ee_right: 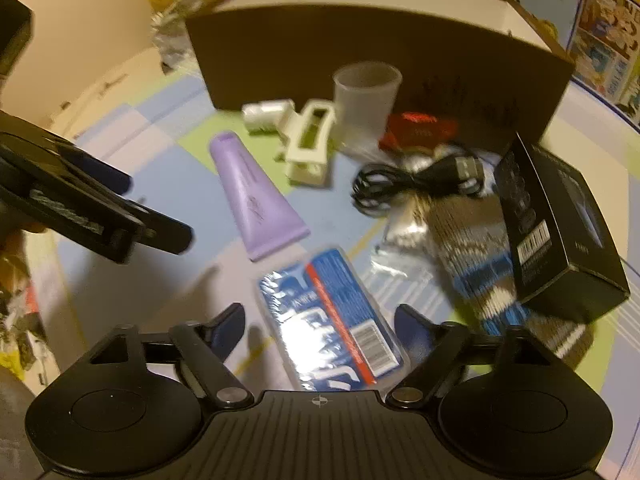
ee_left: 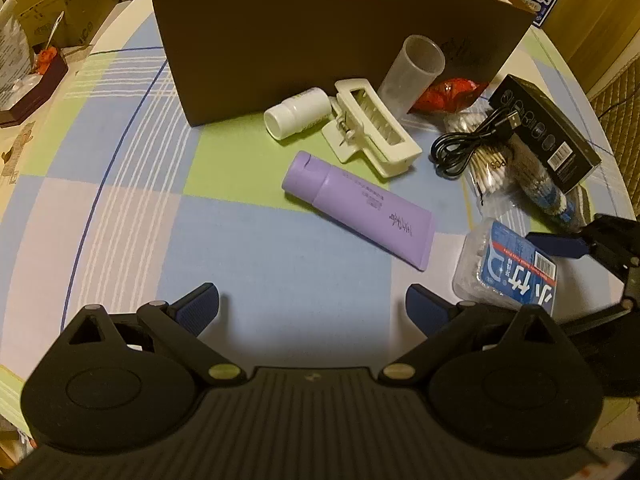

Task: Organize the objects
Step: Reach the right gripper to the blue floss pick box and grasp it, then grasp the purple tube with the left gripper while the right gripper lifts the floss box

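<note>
Both grippers' fingers wide — left gripper (ee_left: pixel 312 304), right gripper (ee_right: pixel 320 324), one swab case (ee_right: pixel 332 320), one purple tube (ee_left: pixel 360 208), one cardboard box (ee_left: pixel 320 40).

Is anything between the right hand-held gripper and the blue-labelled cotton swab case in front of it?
Nothing visible. The right hand-held gripper is open, and the cotton swab case already lies between its fingers, with no other object in between.

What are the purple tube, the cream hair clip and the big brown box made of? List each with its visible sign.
Purple squeeze tube: looks like soft matte plastic, given its flat crimped end and flip cap.
Cream claw hair clip: seems hard plastic with a slight gloss, moulded teeth and a small metal spring at the hinge.
Big brown open box: likely matte cardboard, with thin walls, a raw top edge and a pale inside.
</note>
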A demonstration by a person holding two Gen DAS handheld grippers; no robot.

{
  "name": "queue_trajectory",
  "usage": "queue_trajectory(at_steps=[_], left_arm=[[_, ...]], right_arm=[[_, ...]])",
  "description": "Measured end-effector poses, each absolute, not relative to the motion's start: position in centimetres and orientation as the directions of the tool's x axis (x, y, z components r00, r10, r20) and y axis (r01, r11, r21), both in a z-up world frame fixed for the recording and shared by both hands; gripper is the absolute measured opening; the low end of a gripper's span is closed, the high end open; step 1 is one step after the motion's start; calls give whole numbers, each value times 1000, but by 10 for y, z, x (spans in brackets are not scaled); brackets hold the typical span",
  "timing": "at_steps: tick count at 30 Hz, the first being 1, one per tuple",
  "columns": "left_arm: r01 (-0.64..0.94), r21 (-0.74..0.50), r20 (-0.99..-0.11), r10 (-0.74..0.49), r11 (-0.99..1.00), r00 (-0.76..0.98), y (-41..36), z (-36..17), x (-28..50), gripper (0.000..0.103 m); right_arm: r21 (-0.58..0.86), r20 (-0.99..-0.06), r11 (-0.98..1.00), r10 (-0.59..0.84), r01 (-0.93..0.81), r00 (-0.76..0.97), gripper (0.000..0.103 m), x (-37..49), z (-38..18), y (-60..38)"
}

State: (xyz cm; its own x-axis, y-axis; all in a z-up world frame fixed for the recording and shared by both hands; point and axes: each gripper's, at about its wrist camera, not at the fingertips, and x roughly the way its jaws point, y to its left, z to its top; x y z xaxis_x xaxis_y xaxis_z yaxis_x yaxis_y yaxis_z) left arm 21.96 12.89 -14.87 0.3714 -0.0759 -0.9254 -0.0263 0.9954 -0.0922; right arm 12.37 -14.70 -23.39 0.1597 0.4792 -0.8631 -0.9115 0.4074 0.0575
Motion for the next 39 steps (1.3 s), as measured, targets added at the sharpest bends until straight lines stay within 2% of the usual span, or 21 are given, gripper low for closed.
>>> queue_trajectory(at_steps=[3, 17, 26, 29, 34, 37, 39], left_arm=[[-32, -91, -926, -72, 995, 371, 126, -149, 218, 98], [-116, -119, -905, -59, 986, 421, 106, -144, 245, 97], [-222, -69, -910, 30, 973, 415, 102, -161, 284, 95], [-213, -27, -916, 62, 977, 397, 102, -170, 288, 89], [-179, 0, -906, 75, 984, 417, 113, -171, 281, 87], [-135, 0, -898, 59, 991, 436, 123, -169, 274, 78], [-112, -8, -893, 43, 994, 447, 129, -167, 269, 67]], right_arm=[[79, -861, 434, 484, -897, 159, 55, 129, -233, -149], [143, -801, 584, 542, -799, 254, 55, 163, -181, -166], [165, -787, 659, 537, -734, 305, 55, 187, -170, -179], [173, -787, 674, 533, -719, 311, 55, 191, -169, -182], [180, -789, 682, 531, -709, 310, 55, 196, -169, -184], [182, -790, 679, 531, -711, 306, 55, 196, -169, -184], [184, -791, 677, 532, -713, 302, 55, 195, -170, -185]])
